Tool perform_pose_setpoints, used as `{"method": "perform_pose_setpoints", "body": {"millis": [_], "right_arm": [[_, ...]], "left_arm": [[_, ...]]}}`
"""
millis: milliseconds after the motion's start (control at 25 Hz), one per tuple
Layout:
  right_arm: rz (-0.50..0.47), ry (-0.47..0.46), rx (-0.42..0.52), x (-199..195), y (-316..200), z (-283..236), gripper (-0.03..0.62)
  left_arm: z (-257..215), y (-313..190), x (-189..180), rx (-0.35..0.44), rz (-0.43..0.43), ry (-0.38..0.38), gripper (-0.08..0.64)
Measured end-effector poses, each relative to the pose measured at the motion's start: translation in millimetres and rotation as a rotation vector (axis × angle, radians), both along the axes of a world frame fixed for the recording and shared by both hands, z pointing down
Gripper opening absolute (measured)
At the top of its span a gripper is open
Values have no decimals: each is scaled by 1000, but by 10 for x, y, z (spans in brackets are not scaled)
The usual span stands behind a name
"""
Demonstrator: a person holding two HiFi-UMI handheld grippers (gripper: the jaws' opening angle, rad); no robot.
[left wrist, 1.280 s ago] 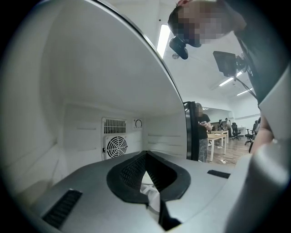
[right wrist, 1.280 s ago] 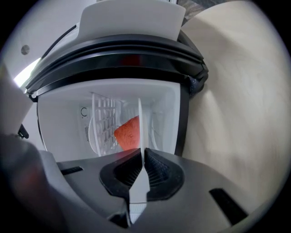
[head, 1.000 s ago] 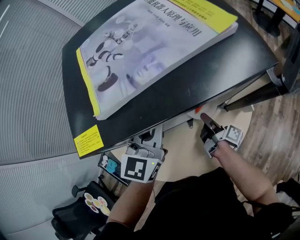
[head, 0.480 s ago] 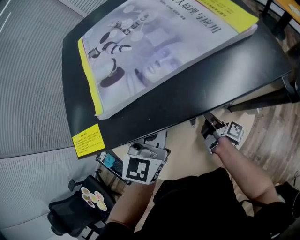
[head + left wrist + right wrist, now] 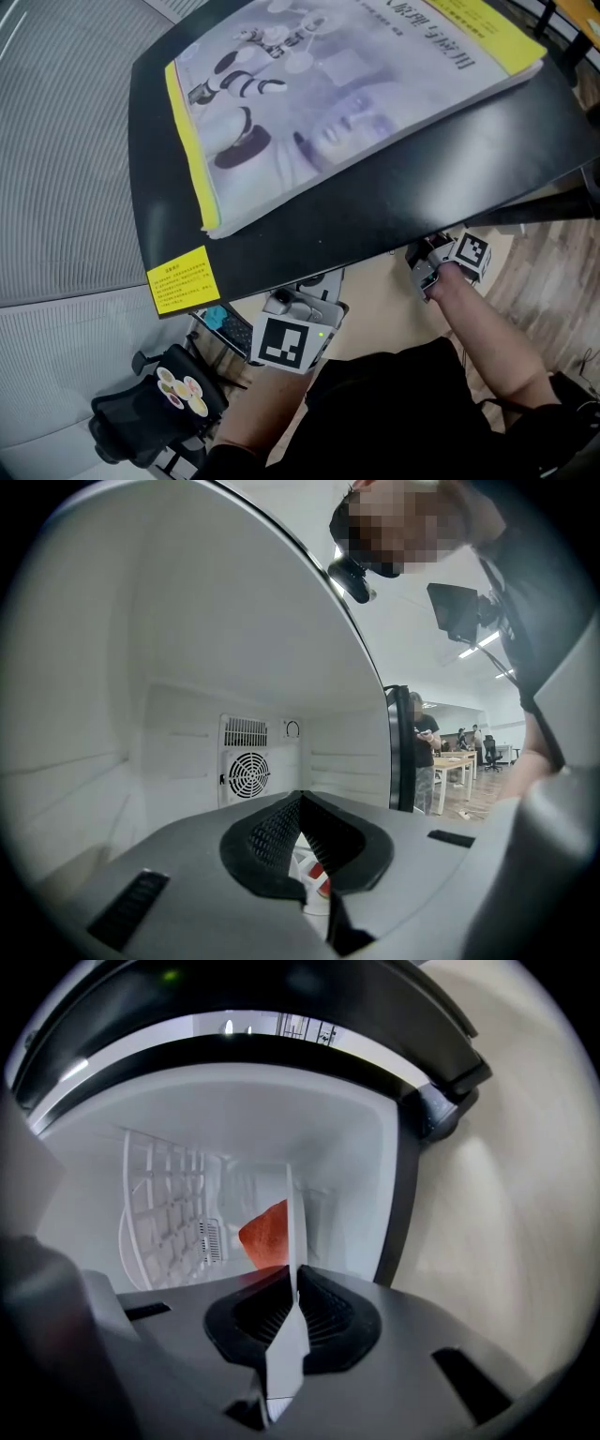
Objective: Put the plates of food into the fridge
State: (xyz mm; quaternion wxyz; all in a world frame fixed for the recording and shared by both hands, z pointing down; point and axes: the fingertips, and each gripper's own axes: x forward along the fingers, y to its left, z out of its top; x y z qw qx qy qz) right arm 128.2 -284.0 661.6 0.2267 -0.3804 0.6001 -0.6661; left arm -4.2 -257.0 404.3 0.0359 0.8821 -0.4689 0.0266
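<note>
In the right gripper view my right gripper (image 5: pixel 292 1277) is shut on the thin white rim of a plate (image 5: pixel 292 1218). The plate runs edge-on away from the jaws, and a red piece of food (image 5: pixel 267 1234) sits on it. The plate points into the white inside of the fridge (image 5: pixel 356 1166). In the head view the right gripper (image 5: pixel 429 258) is half under the fridge's black top (image 5: pixel 375 220). My left gripper (image 5: pixel 302 305) also reaches under that top. Its tips (image 5: pixel 300 803) stand together before the back wall; a white and red bit (image 5: pixel 316 878) shows low behind them.
A large book (image 5: pixel 356 84) with yellow edges lies on the fridge top, and a yellow sticker (image 5: pixel 178 279) sits at its near corner. A fan grille (image 5: pixel 247 773) is on the fridge's back wall, a wire rack (image 5: pixel 164 1213) inside. A black chair (image 5: pixel 155 412) stands at lower left.
The right gripper has moved forward and slightly down, so its jaws now sit under the fridge's top edge. The left gripper has stayed where it was.
</note>
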Motion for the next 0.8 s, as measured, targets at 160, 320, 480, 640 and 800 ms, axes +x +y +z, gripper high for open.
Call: {"method": "perform_pose_setpoints", "body": {"millis": [160, 320, 480, 640, 800], "right_arm": [[-13, 10, -10, -59, -73, 5, 20], [-6, -2, -40, -97, -115, 51, 19], [0, 10, -78, -107, -144, 116, 20], [-36, 89, -65, -134, -183, 88, 20], [-105, 202, -47, -149, -190, 47, 24]], "left_arm": [[-26, -33, -38, 3, -4, 0, 2], [-58, -39, -80, 7, -11, 0, 2], [-53, -40, -142, 13, -21, -18, 2], [-64, -57, -168, 22, -25, -21, 2], [-73, -34, -179, 7, -29, 2, 2]]}}
